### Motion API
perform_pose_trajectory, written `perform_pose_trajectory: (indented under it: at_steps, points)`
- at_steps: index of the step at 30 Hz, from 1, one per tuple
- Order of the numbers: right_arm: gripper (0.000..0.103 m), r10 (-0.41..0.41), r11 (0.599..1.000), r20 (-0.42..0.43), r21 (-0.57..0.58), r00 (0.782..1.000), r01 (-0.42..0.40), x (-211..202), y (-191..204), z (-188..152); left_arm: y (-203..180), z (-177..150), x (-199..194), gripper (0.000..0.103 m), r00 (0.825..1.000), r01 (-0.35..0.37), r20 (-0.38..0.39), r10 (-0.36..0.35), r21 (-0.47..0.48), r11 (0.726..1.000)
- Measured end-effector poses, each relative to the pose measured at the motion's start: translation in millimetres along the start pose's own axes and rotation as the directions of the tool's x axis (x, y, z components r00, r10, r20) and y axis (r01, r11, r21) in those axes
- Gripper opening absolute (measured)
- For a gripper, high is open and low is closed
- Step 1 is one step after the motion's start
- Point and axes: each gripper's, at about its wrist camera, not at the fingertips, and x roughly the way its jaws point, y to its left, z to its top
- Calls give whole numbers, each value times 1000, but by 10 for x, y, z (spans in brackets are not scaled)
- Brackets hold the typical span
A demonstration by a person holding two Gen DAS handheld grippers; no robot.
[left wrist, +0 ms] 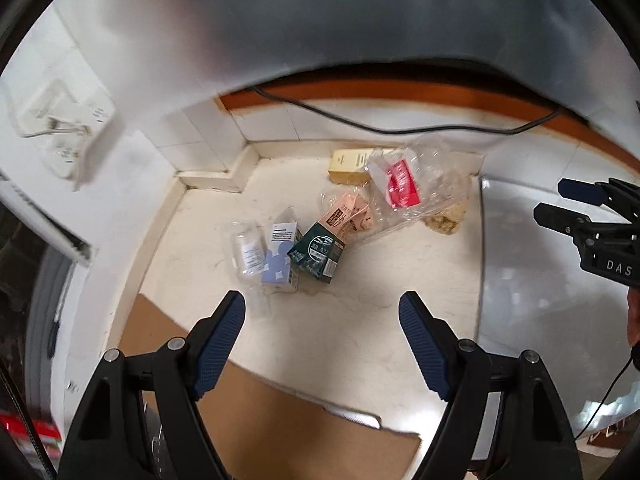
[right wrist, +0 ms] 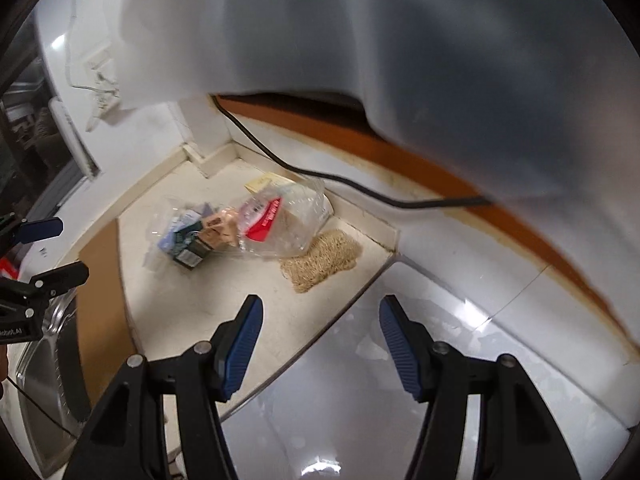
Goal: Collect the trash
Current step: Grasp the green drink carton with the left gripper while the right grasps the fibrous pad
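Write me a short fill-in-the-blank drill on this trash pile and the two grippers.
1. Both the left gripper and the right gripper are ____.
2. The clear bag carries a ____ label.
3. The dark green carton lies beside a ____ carton.
4. A black ____ runs along the wall behind the pile.

Missing words: open; red; pink; cable

On the counter (left wrist: 360, 320), cartons (left wrist: 316, 254) lie clustered near the back corner, a box (left wrist: 348, 166) behind them by the wall. A bag (left wrist: 404, 188) lies right of the cartons, overlapping a scrubber (right wrist: 320, 254) at its right. A cable (left wrist: 400, 130) runs along the wall behind.
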Motion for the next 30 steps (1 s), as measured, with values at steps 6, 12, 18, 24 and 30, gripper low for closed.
perform_pose_trajectory:
  at_steps: [6, 12, 18, 24, 30]
  points:
    - [58, -43, 991, -15, 127, 999, 44, 514, -51, 1, 220, 176, 713, 78, 997, 54, -61, -54, -8, 999]
    - [58, -16, 973, -14, 231, 1000, 18, 881, -119, 53, 337, 331, 1235, 78, 989, 105, -102, -109, -46, 993]
    - [58, -4, 956, -2, 292, 1000, 5, 1089, -202, 105, 316, 437, 1489, 78, 985, 132, -105, -137, -58, 990]
    - [59, 14, 952, 0, 307, 1000, -13, 1226, -157, 100, 259, 481, 1635, 78, 982, 135, -125, -140, -44, 990]
    - [60, 64, 925, 21, 375, 998, -67, 1310, -183, 78, 237, 472, 1756, 75, 975, 147, -161, -153, -50, 988]
